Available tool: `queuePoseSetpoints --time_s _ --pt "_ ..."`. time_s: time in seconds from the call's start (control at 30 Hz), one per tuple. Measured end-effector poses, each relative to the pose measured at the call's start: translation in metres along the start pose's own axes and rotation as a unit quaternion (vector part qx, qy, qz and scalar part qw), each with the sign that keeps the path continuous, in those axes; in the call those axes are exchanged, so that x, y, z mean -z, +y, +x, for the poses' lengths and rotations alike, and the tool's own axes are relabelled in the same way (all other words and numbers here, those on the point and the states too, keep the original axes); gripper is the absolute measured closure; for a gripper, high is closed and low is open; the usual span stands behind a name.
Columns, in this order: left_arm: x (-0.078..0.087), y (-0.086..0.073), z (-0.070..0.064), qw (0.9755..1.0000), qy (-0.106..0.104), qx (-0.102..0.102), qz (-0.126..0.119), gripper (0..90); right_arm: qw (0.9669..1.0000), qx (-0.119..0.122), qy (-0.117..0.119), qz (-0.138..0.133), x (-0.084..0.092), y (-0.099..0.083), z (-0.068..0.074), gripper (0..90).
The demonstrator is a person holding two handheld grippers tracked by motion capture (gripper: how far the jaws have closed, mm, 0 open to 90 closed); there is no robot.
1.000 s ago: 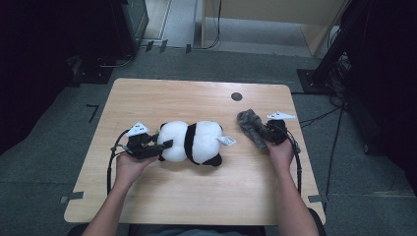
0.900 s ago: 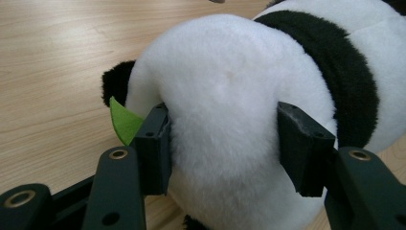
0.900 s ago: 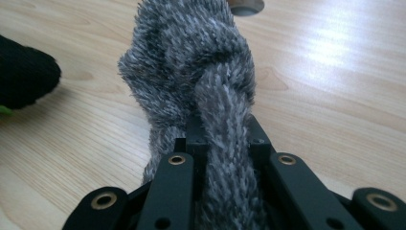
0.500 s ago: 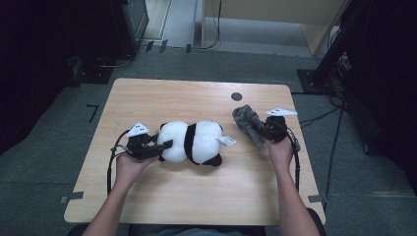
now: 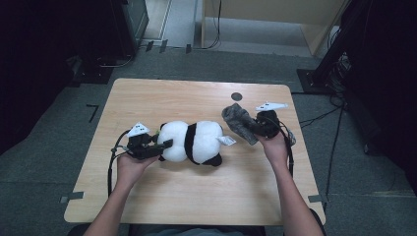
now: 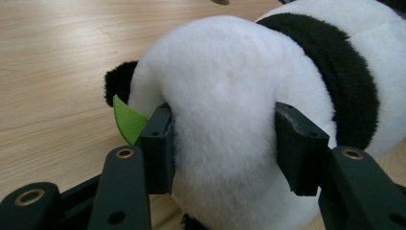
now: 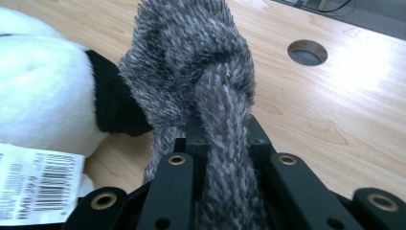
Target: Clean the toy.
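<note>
Left tongs point(image 6: 222, 139) have just been closing and pinch the white end of the plush panda point(image 5: 194, 141) lying mid-surface point(image 5: 196, 196) — right tongs point(image 7: 222, 139) clamp tight on a grey fuzzy cloth point(image 7: 191, 62), held beside the panda's tagged end.

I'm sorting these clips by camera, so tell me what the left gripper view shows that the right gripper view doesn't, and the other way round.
The left gripper view alone shows the left claw squeezing the plush panda at its white end, plus a green felt leaf. The right gripper view alone shows the right claw shut on a grey fuzzy cloth, a round hole in the tabletop, and the barcode tag. Both show the panda's black-and-white fur and the wooden table.
</note>
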State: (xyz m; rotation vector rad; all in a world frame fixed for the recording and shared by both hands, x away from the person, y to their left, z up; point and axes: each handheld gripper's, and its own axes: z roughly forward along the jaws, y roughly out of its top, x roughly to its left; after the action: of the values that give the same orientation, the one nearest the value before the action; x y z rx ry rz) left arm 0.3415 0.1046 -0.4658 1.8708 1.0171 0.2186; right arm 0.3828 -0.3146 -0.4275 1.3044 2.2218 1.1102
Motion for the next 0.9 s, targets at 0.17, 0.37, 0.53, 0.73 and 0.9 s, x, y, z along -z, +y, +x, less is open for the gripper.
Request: queuePoseSetpoints --time_s 0.17,0.37,0.53,0.73,0.9 --pt "0.0 -0.001 0.0 1.0 -0.001 0.002 -0.002 46.9 1.0 0.004 0.006 0.003 0.006 0.012 0.007 78.8" --pt "0.0 -0.001 0.0 1.0 0.0 0.001 -0.003 46.9 0.9997 0.022 0.012 -0.006 0.01 0.028 0.018 78.7" --pt "0.0 -0.001 0.002 1.0 -0.004 0.008 0.002 46.2 0.9993 0.028 0.022 0.005 0.009 0.042 0.026 78.6" --pt "0.0 -0.001 0.001 1.0 0.001 0.004 0.001 46.1 0.9984 0.045 0.03 0.012 0.007 0.061 0.039 78.7" --pt "0.0 -0.001 0.0 1.0 0.004 0.004 0.0 46.0 0.9974 0.058 0.04 0.014 0.002 0.078 0.054 78.6"
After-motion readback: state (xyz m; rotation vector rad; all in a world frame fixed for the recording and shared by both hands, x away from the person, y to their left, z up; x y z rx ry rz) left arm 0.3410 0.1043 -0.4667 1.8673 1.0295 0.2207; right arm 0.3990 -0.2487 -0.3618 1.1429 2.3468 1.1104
